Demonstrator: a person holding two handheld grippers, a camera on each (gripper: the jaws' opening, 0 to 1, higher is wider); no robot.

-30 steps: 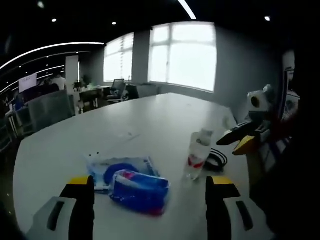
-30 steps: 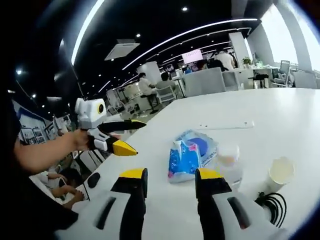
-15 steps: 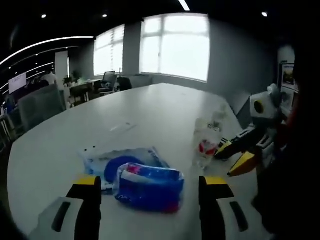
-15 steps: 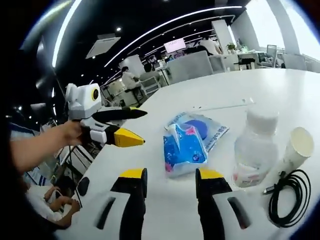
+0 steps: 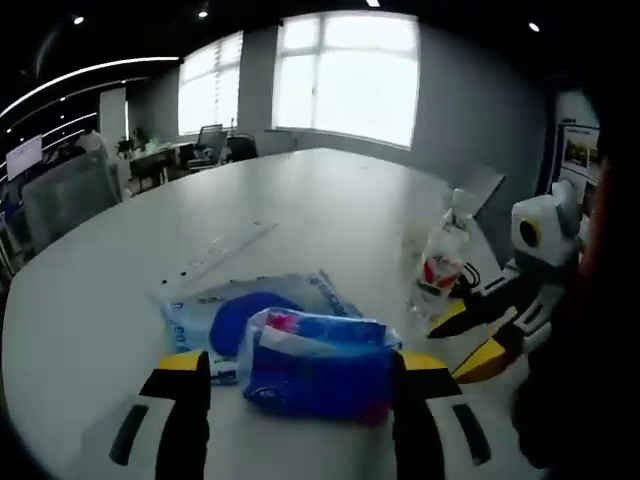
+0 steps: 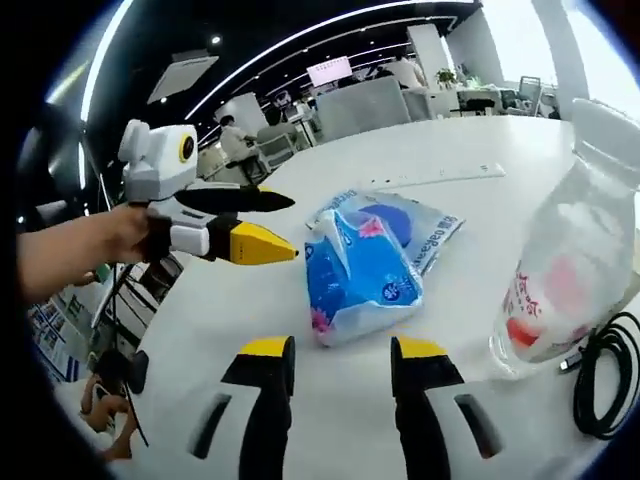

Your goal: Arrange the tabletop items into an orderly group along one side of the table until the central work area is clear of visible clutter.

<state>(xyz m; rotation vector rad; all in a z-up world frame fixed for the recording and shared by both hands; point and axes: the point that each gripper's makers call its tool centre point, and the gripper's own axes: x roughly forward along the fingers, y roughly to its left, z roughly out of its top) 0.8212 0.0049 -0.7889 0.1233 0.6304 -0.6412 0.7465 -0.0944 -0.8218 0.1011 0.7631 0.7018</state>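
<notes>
The blue packet (image 5: pixel 315 365) lies on the white table (image 5: pixel 330 215), its long axis running across the left gripper (image 5: pixel 298 400), whose spread jaws flank its ends. Just beside it, the clear bottle (image 6: pixel 580 265) stands upright. The right gripper (image 6: pixel 338 365) is spread, empty, short of the packet.

The white table (image 5: pixel 330 200) carries a blue packet (image 6: pixel 355 275), flat pouch (image 6: pixel 415 225), bottle (image 6: pixel 575 270) and cable (image 6: pixel 610 375).

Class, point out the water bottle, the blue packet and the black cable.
Water bottle (image 6: pixel 575 275), right gripper view, its clear body.
Blue packet (image 6: pixel 358 275), right gripper view, its front face.
Black cable (image 6: pixel 607 375), right gripper view, its coil.
</notes>
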